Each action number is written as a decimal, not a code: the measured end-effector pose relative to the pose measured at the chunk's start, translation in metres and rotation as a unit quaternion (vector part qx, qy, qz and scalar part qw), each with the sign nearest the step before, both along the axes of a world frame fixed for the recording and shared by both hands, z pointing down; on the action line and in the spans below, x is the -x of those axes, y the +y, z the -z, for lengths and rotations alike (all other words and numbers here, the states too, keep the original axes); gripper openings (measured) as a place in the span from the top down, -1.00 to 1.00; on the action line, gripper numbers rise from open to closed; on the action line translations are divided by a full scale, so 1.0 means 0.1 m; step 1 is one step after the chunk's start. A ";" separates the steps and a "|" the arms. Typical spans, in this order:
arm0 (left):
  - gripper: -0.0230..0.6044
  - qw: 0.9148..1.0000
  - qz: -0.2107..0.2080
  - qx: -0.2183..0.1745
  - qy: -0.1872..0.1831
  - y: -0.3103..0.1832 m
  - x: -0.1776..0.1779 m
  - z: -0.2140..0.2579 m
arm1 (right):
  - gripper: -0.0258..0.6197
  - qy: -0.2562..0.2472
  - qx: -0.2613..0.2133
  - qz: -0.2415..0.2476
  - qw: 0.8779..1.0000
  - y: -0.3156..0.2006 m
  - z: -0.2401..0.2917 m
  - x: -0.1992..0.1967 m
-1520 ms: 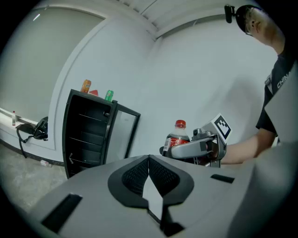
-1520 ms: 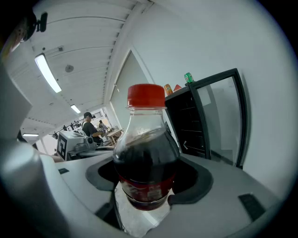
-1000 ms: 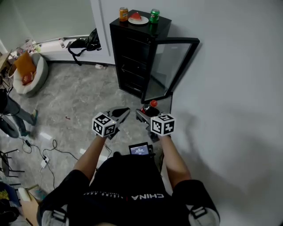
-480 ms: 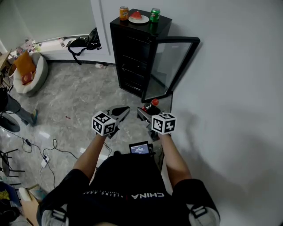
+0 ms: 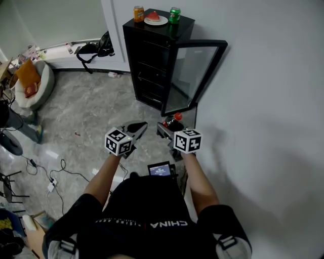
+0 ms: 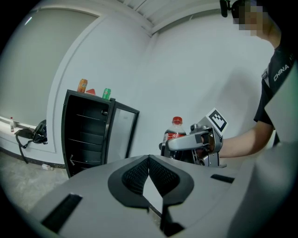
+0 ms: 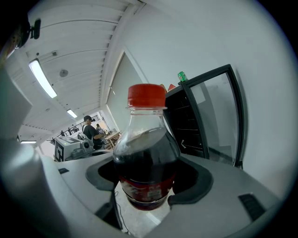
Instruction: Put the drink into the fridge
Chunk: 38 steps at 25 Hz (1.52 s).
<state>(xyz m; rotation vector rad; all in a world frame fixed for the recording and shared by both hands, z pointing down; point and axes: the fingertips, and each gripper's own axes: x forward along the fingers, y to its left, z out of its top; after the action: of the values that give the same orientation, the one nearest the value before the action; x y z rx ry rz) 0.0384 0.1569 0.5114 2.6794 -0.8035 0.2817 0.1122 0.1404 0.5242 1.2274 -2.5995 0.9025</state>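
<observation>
Cola bottle (image 7: 146,158) sits clamped in my right gripper (image 7: 148,183); my left gripper (image 6: 149,162) is closed; fridge door (image 5: 190,76) stands open.

Between me and the black fridge (image 5: 147,66) the grey floor (image 5: 96,111) lies bare, so the way to its open front is free. The glass door (image 5: 190,76) stands swung out toward me on the right, close to the white wall (image 5: 263,101), and pinches that side. An orange can (image 5: 138,13), a plate (image 5: 155,20) and a green can (image 5: 174,15) crowd the fridge's top, and the bottle (image 5: 172,122) fills my right gripper (image 5: 168,126).
</observation>
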 end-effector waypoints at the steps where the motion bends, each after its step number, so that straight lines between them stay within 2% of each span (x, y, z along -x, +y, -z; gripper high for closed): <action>1: 0.89 1.000 0.001 0.001 -0.001 0.00 -0.02 -0.01 | -0.06 -0.003 0.000 0.000 1.000 0.00 0.00 -0.02; 10: 0.89 1.000 0.011 0.003 -0.011 0.00 -0.28 -0.01 | -0.06 -0.018 -0.002 0.007 1.000 -0.05 -0.01 -0.28; 17: 0.89 0.999 0.030 0.012 -0.011 0.02 -0.30 -0.13 | -0.06 -0.032 0.012 0.014 0.999 -0.09 -0.13 -0.36; 23: 0.89 0.999 0.017 0.021 -0.016 -0.16 -0.27 -0.26 | -0.06 -0.033 0.019 0.009 0.999 -0.24 -0.20 -0.34; 30: 0.89 1.000 -0.003 0.024 -0.006 -0.68 -0.10 -0.33 | -0.06 -0.024 0.029 -0.014 0.999 -0.64 -0.32 -0.22; 38: 0.89 0.999 -0.030 0.025 0.001 -1.67 0.22 -0.35 | -0.06 -0.016 0.024 -0.037 0.999 -1.56 -0.28 0.10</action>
<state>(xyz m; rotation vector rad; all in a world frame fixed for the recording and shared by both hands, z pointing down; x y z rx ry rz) 0.0161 -0.0102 0.5461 2.6602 -0.7066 0.3100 0.1022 -0.0151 0.5520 1.3160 -2.5557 1.0003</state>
